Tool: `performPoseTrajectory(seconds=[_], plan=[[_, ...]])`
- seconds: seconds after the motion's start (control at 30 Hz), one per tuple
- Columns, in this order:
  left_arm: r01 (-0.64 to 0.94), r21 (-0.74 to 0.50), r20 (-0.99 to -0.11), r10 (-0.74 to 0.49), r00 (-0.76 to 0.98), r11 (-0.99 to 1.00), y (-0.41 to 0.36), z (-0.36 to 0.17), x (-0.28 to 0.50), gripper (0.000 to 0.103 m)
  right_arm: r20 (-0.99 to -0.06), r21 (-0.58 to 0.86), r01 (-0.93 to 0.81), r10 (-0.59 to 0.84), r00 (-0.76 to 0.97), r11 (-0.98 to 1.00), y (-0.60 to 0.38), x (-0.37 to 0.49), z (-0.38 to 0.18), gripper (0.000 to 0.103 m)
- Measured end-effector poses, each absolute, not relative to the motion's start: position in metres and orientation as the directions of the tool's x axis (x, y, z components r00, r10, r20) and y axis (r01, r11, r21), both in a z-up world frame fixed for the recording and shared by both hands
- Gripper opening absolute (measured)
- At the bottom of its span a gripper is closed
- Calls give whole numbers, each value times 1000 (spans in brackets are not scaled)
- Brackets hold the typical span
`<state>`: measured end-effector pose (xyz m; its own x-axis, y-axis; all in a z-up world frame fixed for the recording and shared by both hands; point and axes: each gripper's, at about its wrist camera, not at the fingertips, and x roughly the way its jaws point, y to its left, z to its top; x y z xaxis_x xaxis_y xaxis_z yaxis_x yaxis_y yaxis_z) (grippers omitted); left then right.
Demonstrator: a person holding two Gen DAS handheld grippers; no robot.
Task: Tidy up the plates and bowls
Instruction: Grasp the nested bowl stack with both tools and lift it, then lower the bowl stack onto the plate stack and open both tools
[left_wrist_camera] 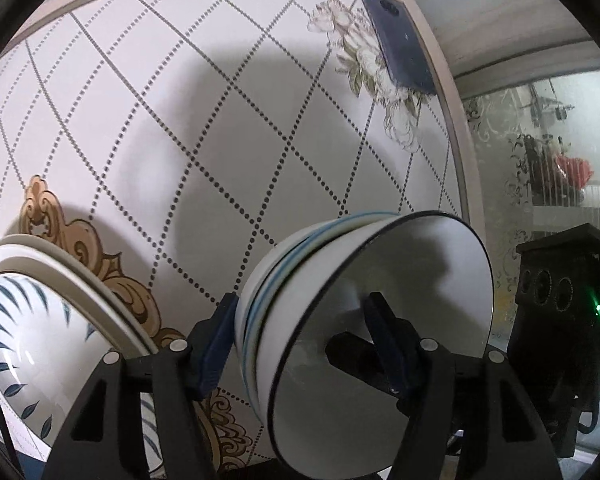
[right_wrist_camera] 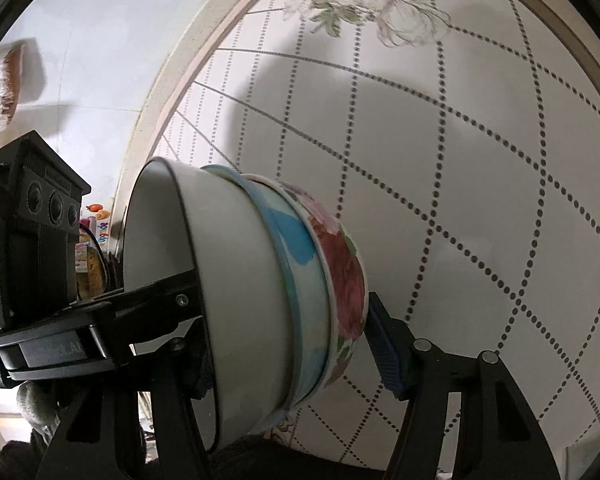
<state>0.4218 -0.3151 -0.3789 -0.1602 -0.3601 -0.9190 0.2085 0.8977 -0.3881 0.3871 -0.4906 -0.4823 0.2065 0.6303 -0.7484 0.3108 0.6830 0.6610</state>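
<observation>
1. Over the round table (left_wrist_camera: 204,128), with its dotted diamond grid and printed flowers, both claws clamp the same nested stack of bowls (left_wrist_camera: 340,304), which hangs tipped on its side above the tabletop.
2. Seen from the left wrist, the left gripper (left_wrist_camera: 300,344) has one blue pad against the stack's outer bottom and the other inside the black-rimmed white bowl (left_wrist_camera: 400,300); it is closed on the stack.
3. Seen from the right wrist, the right gripper (right_wrist_camera: 288,340) does the same from the other side: a blue pad presses the red-flowered bowl (right_wrist_camera: 340,276) at the bottom of the stack, while its other finger is hidden behind the white bowl's wall.
4. Between those two sits a pale bowl with a blue band (right_wrist_camera: 296,264), so three bowls nest together (I count three rims, no more).
5. At the left gripper's lower left a stack of plates (left_wrist_camera: 28,320) rests on the table, the top one painted with dark blue leaves.
6. A dark phone (left_wrist_camera: 400,40) lies near the table's far edge, beside the printed flowers.
7. As for writing: the left gripper's body shows pale lettering ending in "AI" in the right wrist view, the rest too blurred to read; a small raised label above its three round lenses is also illegible.
</observation>
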Motion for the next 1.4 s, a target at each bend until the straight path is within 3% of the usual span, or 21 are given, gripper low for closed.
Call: performPoseTrajectory(seconds=[0.33,0.73,1.07,1.4], plan=[[138,-394,-919,-388,-65,909,-280,-349,428,62,-753,658,205,624,210,725,-465,414,-450,65],[-69,-364,-931,-361,50,929,-174,-324,420,62,-711,701,21,697,96,713,-382,444,-425,65],[-224,-343,-939,-336,73,912,-107,-343,397,62,-698,715,-88,714,-45,693,-303,455,-441,65],[-257,-326,-945,-322,58,910,-89,-367,389,62,-709,706,-103,699,-95,701,-264,451,-467,65]])
